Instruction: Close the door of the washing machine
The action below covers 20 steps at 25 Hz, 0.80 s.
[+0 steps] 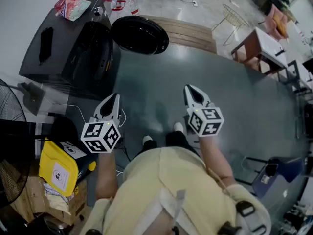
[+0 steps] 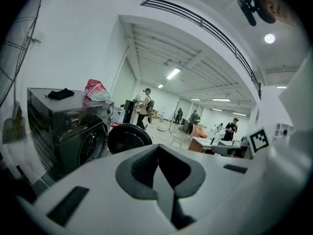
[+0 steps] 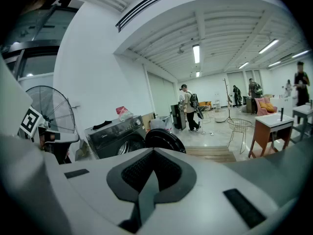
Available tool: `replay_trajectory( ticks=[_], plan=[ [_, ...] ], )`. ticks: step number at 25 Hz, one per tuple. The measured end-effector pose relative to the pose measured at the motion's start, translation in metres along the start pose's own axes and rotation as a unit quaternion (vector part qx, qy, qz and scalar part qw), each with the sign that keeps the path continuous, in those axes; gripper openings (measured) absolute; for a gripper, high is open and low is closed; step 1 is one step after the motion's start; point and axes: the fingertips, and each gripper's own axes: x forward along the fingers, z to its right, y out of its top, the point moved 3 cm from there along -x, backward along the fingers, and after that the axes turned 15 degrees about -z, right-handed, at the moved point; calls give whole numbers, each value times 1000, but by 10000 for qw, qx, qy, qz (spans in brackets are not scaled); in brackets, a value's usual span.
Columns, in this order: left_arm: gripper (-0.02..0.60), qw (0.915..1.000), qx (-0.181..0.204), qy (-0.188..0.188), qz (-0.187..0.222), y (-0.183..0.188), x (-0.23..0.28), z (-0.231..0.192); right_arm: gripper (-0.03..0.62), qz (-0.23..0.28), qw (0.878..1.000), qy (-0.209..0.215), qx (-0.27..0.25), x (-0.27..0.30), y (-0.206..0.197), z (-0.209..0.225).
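The dark grey washing machine point(image 1: 54, 43) stands at the upper left, its drum opening point(image 1: 95, 50) uncovered. Its round black door point(image 1: 139, 35) is swung wide open to the right of the opening. The left gripper view shows the machine point(image 2: 68, 126) and door point(image 2: 129, 138) some way ahead, and so does the right gripper view, with the machine point(image 3: 115, 136) beside its door point(image 3: 164, 140). My left gripper point(image 1: 115, 98) and right gripper point(image 1: 190, 88) are held side by side above the dark floor, well short of the door. Both are shut and hold nothing.
A pink bag point(image 1: 72, 6) and a black item point(image 1: 45, 42) lie on the machine's top. A fan point(image 1: 10, 111) and a yellow bag point(image 1: 57, 168) are at the left. A wooden step point(image 1: 188, 33), a wire stool point(image 1: 234, 16) and a table point(image 1: 259, 45) lie beyond. Several people stand far off.
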Motion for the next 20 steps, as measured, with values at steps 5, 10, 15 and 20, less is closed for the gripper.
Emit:
replay_trajectory(
  ticks=[5, 10, 15, 20],
  plan=[
    [5, 10000, -46, -4, -8, -5, -1, -5, 5, -41, 10000, -60, -56, 3, -1, -4],
    [5, 10000, 34, 34, -45, -10, -8, -18, 5, -48, 9999, -101, -27, 13, -2, -16],
    [6, 10000, 70, -20, 19, -18, -19, -38, 5, 136, 9997, -86, 183, 23, -2, -29],
    [6, 10000, 36, 46, -49, -23, -13, -55, 6, -10, 9999, -105, 58, 39, 0, -33]
  ],
)
